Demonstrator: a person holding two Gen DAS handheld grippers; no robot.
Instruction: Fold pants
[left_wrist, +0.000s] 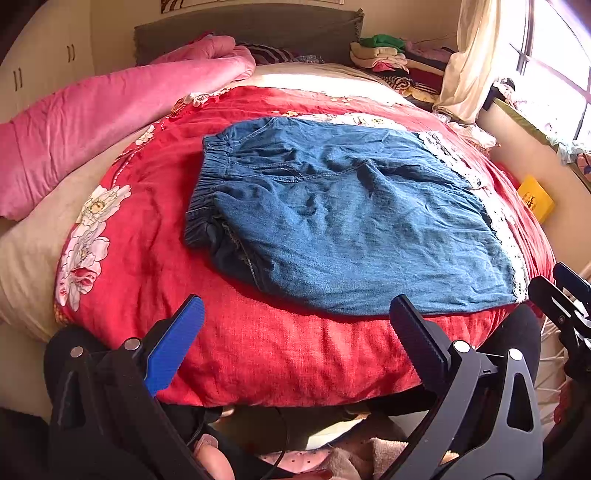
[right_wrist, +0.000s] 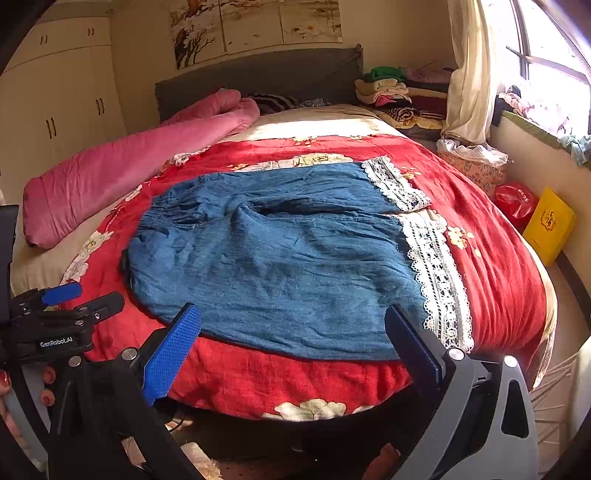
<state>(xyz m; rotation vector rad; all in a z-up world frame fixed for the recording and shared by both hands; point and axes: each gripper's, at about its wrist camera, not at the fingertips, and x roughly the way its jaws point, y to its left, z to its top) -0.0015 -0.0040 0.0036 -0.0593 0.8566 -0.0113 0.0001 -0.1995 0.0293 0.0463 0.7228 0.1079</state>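
Denim pants (left_wrist: 343, 218) lie flat, unfolded, on the red floral quilt (left_wrist: 258, 354) near the bed's foot edge; waistband left, lace cuffs right. Left tool (left_wrist: 295, 343) and right tool (right_wrist: 291, 343) both wide, empty, clear of cloth. No fold made yet.

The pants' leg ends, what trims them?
White lace trim on blue denim pants; clearest in right wrist view.

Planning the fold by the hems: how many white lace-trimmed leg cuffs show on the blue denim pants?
2. The far lace cuff lies toward the headboard; the near lace cuff lies closer, at the right end of the blue denim pants. No others visible.
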